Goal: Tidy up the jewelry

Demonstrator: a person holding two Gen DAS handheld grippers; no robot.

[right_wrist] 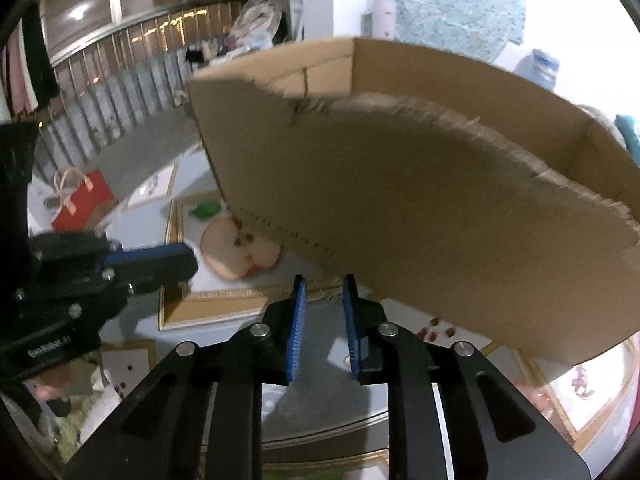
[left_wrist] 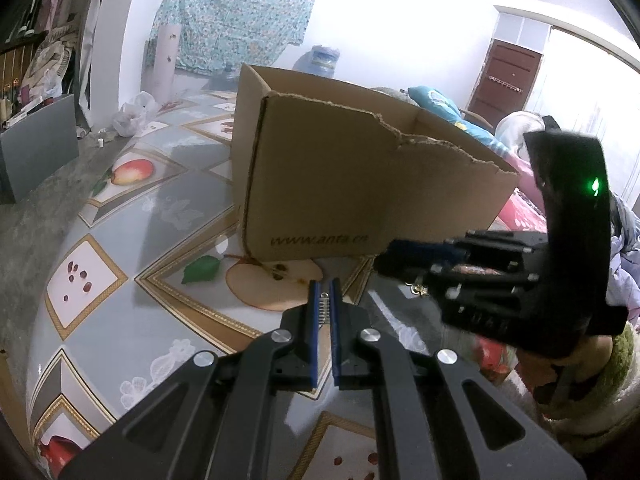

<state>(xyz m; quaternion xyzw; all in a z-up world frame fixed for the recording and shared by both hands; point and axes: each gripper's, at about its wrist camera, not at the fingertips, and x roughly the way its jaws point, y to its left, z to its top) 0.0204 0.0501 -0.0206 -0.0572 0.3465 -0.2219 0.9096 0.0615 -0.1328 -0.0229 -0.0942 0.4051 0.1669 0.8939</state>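
A torn-edged cardboard box (left_wrist: 360, 168) stands on the fruit-patterned table; it fills the right wrist view (right_wrist: 420, 208) close ahead. My left gripper (left_wrist: 325, 286) is shut on a small coiled silver piece of jewelry (left_wrist: 325, 307) held between its blue pads, just in front of the box's near wall. It shows in the right wrist view (right_wrist: 180, 258) at the left. My right gripper (right_wrist: 323, 282) has its jaws a little apart with nothing between them. In the left wrist view it (left_wrist: 384, 254) is at the right, with a small gold trinket (left_wrist: 418, 289) hanging under it.
The table's fruit-print cloth (left_wrist: 132, 208) runs left to a grey edge. A red gift bag (right_wrist: 82, 200) lies beyond the left gripper. A white plastic bag (left_wrist: 134, 114) sits at the far table end. Bedding and a blue pillow (left_wrist: 436, 100) lie behind the box.
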